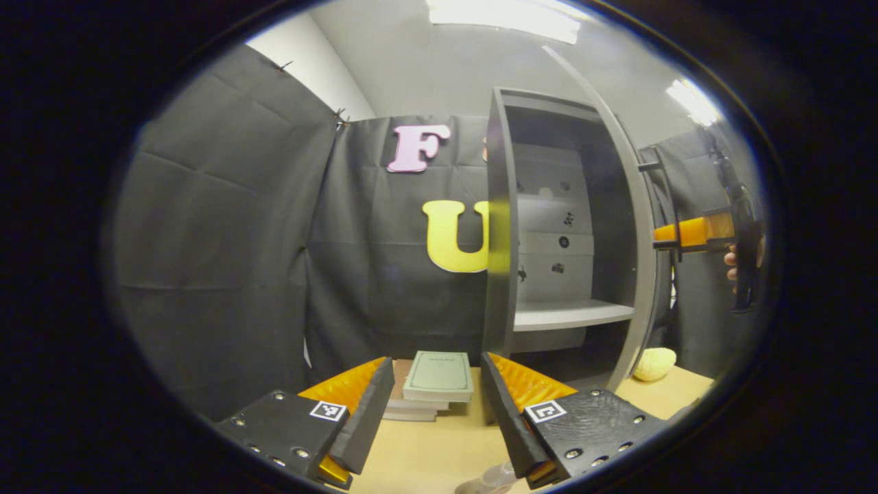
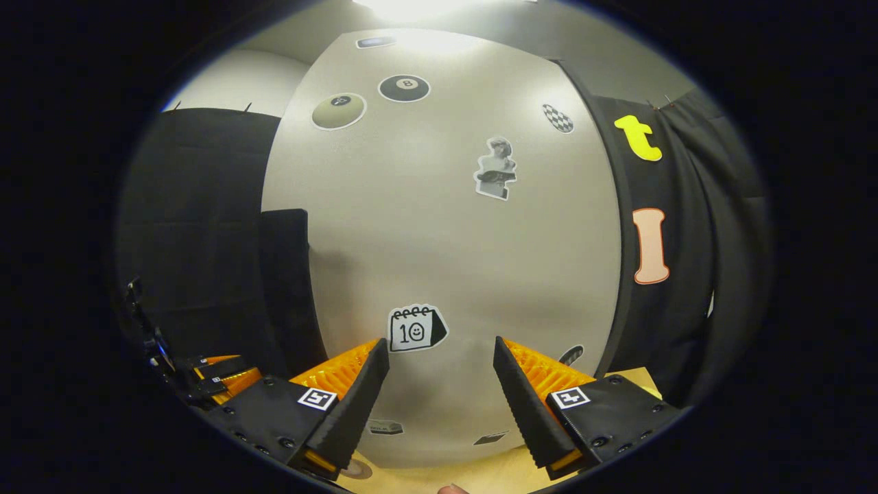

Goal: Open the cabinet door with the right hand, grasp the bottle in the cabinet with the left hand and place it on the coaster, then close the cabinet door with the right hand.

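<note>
Grey cabinet door (image 2: 439,226) ajar (both spread, empty): left gripper (image 1: 435,412), right gripper (image 2: 440,398).

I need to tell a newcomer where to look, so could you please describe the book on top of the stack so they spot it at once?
Start at the tall grey cabinet standing on the light wooden table. At its lower left lies a small stack of books; the pale green book tops it. Its green, framed cover sets it apart from the plainer, paler books beneath.
</note>
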